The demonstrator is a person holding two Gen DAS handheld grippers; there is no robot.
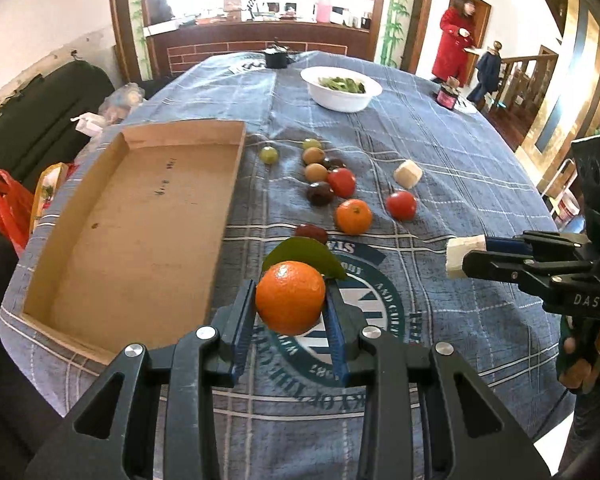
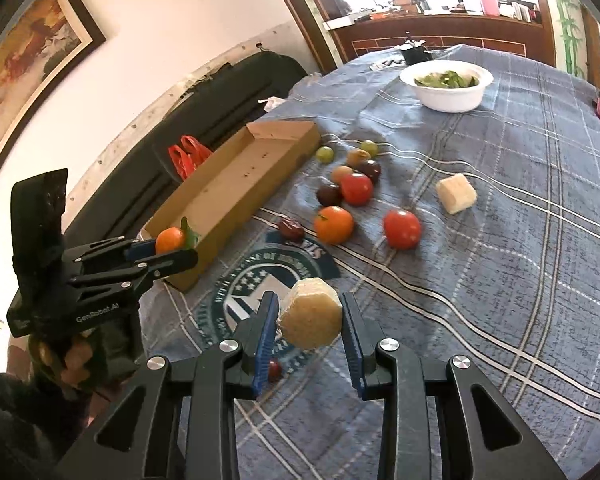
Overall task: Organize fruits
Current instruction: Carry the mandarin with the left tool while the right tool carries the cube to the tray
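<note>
Orange mandarin (image 1: 290, 298) clamped in left tongs (image 1: 291, 312); right tongs (image 2: 310, 320) grip pale peeled chunk (image 2: 311, 314).

I log the orange (image 1: 290, 297) between the jaws of the left gripper (image 1: 290, 308), raised above the tablecloth (image 1: 460, 200). Left of those jaws: the cardboard tray (image 1: 140, 232) on the cloth. Ahead of them: a date (image 1: 311, 233), then a second orange (image 1: 353, 216), two tomatoes (image 1: 401, 205), grapes (image 1: 269, 155). Farther ahead: the bowl (image 1: 341, 88). Between the jaws of my right gripper (image 2: 310, 320): a peeled chunk (image 2: 310, 314). Ahead and right of those jaws: another chunk (image 2: 456, 193) on the cloth. Under them: a small fruit (image 2: 275, 369).
</note>
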